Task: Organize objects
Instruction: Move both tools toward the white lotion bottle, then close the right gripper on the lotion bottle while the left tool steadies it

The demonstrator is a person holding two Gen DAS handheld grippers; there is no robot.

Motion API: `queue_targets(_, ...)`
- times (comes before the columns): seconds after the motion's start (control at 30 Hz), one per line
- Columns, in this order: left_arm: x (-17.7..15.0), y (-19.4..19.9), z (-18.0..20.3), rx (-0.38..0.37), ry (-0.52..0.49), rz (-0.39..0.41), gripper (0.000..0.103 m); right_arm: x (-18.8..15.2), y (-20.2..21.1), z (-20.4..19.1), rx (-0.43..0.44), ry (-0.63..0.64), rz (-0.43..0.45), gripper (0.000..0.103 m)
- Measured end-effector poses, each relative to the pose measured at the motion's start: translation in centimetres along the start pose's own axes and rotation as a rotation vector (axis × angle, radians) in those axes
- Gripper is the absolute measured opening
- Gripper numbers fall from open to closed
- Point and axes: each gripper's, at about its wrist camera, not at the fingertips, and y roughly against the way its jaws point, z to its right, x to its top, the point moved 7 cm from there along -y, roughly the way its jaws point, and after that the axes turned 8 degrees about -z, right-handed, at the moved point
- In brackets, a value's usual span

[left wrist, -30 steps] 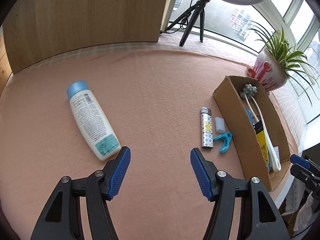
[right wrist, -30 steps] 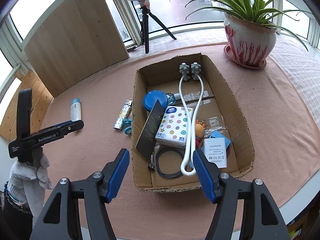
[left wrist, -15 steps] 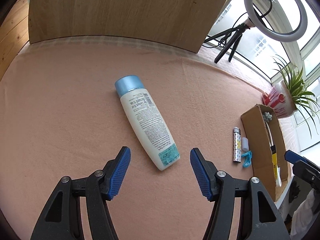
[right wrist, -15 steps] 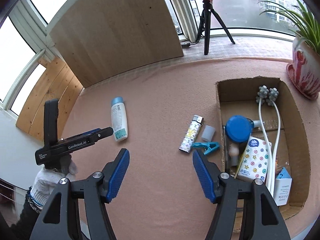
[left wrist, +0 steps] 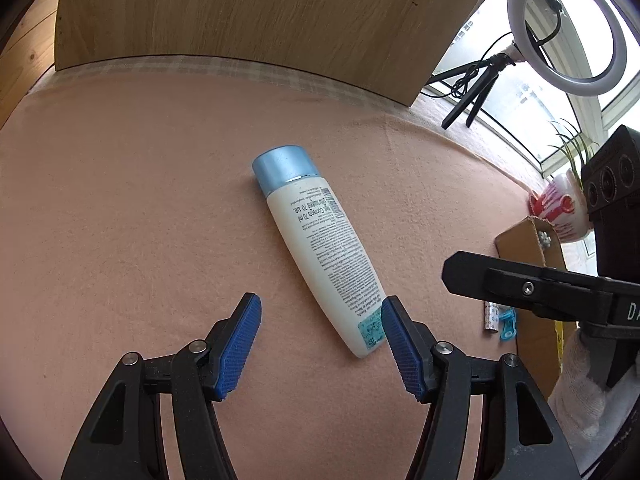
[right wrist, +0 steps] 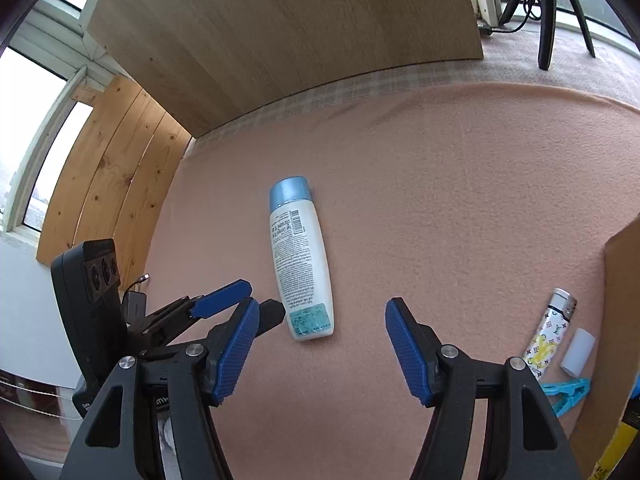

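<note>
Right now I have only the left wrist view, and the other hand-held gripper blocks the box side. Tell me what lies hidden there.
Observer: A small white cylinder lies between the patterned lighter and the box wall.
Operator: Now report the jaws on my right.
Observer: The right hand-held gripper is open and empty, aimed at the base of the bottle.

White bottle (left wrist: 320, 252) flat on pink cloth (left wrist: 120, 200), before open left tongs (left wrist: 320, 344).
</note>
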Motion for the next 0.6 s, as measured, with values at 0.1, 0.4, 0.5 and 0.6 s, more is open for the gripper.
queue_targets(0.1,0.2,-0.4,-0.5,0.020,0.002,-0.005,0.067,1.2,-1.7,0.0,0.003,-0.005,-0.028,0.062)
queue_targets(0.4,1.4,-0.8,-0.3,0.020,-0.017,0.009,0.068,3.2,-4.9,-0.9,-0.007,0.032,-0.073,0.062)
queue_targets(0.5,1.8,-1.1,-0.2,0.005,-0.014,0.007,0.068,3.6,-5.5,-0.9,-0.002,0.031,-0.080,0.062)
queue_targets(0.6,2.1,-1.5,-0.1,-0.004,-0.014,0.004,0.068,3.8,-6.1,-1.0,0.008,0.030,-0.097,0.062)
